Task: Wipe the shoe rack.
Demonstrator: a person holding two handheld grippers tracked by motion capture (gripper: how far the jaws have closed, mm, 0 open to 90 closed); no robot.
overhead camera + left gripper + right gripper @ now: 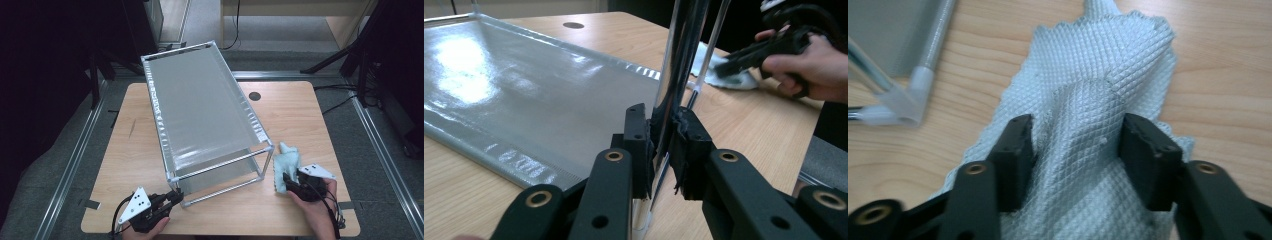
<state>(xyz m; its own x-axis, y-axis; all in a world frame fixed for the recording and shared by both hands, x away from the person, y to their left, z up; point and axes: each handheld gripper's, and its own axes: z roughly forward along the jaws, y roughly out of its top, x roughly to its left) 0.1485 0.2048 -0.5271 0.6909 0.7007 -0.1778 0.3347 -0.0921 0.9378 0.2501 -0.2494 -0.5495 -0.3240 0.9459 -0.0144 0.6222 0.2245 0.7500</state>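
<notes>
Two grippers: both at the table's near edge, one per hand.
Left gripper (176, 197): at 7 o'clock on the table; jaws clamped on the rack's near corner post (674, 95), seen pinched between the pads in the left gripper view.
Right gripper (286, 179): at 5 o'clock; jaws part-way apart, straddling a raised fold of the cloth. In the right gripper view the pads stand at either side of the ridge, not yet pressing it tight.
Rack (200, 107): metal-tube frame with grey sheet shelves, standing skewed from 11 o'clock down to 6 o'clock across the table centre.
Cloth (286, 162): pale blue, waffle-textured, crumpled flat on the table at 4 o'clock, just beside the rack's near right leg (923, 80), apart from it.
Table (130, 150): light wood, with a round cable port at 1 o'clock.
Done: rack steadied by the left hand; right hand brought onto the cloth.
Left: by my judgement, closing on the fold, lifting the cloth, and wiping the rack; no wiping contact is visible yet.
Stage: early, the pick-up.
</notes>
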